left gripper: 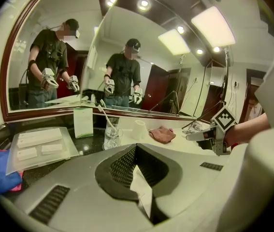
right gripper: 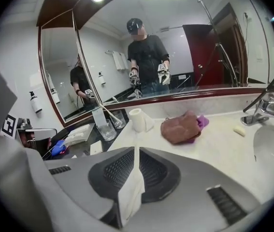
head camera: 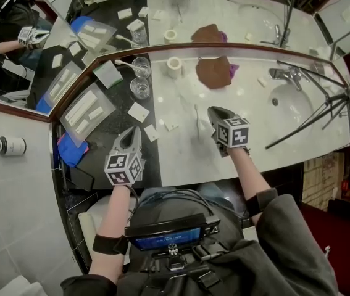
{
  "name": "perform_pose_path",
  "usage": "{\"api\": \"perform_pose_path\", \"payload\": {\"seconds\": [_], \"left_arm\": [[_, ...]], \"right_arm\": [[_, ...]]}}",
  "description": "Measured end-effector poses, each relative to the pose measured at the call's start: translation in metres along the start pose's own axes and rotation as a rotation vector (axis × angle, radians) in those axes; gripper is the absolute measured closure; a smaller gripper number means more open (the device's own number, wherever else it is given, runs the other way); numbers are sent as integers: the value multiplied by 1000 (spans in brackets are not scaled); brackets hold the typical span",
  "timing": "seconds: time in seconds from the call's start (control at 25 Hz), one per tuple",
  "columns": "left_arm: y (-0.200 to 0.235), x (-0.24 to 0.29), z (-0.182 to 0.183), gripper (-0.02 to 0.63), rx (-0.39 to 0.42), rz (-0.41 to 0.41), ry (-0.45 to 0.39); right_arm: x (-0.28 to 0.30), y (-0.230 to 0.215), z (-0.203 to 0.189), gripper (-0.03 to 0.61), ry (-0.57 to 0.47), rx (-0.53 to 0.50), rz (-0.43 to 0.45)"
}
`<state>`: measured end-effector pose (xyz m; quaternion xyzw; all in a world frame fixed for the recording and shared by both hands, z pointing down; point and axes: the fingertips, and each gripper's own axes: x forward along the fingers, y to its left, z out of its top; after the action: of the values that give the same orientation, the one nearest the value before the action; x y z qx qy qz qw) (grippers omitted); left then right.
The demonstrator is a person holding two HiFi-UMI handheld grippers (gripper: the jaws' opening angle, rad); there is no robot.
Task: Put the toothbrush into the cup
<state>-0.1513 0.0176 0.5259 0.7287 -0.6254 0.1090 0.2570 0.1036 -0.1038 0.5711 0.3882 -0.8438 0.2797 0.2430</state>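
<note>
My left gripper (left gripper: 136, 149) pinches shut on a thin white paper scrap (left gripper: 142, 190). My right gripper (right gripper: 136, 151) pinches a second paper scrap (right gripper: 129, 192). The white toothbrush (left gripper: 104, 116) stands in the clear glass cup (left gripper: 111, 139) at twelve o'clock.

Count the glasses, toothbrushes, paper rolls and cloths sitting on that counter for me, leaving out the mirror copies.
Glasses: 2
Toothbrushes: 1, standing in the far glass
Paper rolls: 1
Cloths: 2, one brown, one purple
Total: 6
</note>
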Motion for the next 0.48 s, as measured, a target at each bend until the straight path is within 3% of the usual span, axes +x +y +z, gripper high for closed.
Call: {"api": "perform_pose_path", "payload": {"seconds": [0.16, 0.48], "left_arm": [[-6, 3, 0, 611, -2, -10, 3], [-16, 9, 3, 611, 21, -13, -2]], "right_arm": [[-21, 5, 17, 565, -74, -27, 12], [-63, 30, 43, 563, -223, -247, 83]]}}
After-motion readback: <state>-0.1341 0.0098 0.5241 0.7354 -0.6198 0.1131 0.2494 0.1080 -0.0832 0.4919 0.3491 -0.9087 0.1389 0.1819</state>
